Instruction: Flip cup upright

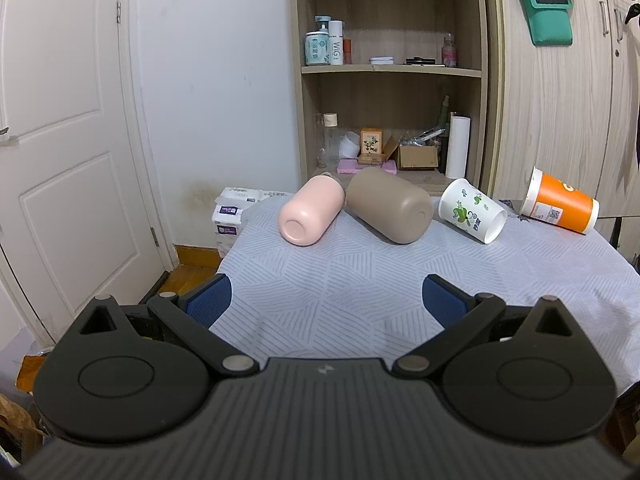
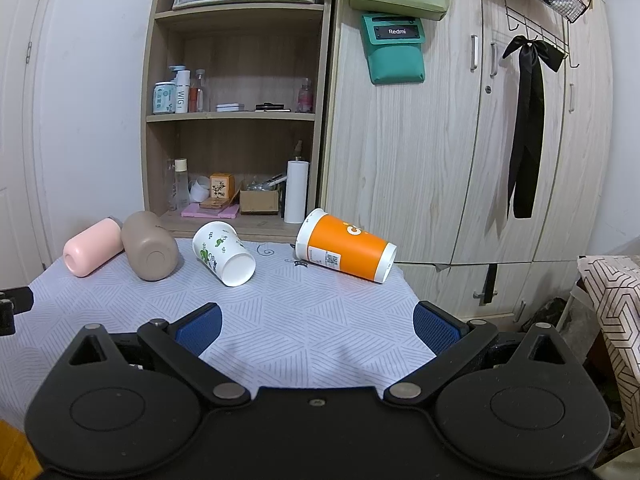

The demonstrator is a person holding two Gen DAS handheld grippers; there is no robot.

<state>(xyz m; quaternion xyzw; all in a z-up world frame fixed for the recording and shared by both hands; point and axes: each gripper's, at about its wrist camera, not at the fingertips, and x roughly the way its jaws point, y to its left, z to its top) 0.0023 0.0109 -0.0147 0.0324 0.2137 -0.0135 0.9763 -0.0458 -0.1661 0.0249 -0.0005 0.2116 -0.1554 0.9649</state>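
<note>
Several cups lie on their sides along the far edge of the table: a pink cup (image 1: 310, 213) (image 2: 93, 252), a brown cup (image 1: 390, 206) (image 2: 149, 245), a white paper cup with green print (image 1: 472, 210) (image 2: 223, 253) and an orange paper cup (image 1: 560, 202) (image 2: 346, 246). All show their bases toward me. My left gripper (image 1: 326, 300) is open and empty over the near part of the table, short of the pink and brown cups. My right gripper (image 2: 316, 326) is open and empty, short of the white and orange cups.
The table has a pale blue striped cloth (image 1: 340, 280) (image 2: 304, 304). Behind it stand a shelf unit (image 1: 392, 72) with bottles and boxes and a wooden wardrobe (image 2: 440, 152). A white door (image 1: 60, 140) is at left, tissue packs (image 1: 232, 216) beside the table.
</note>
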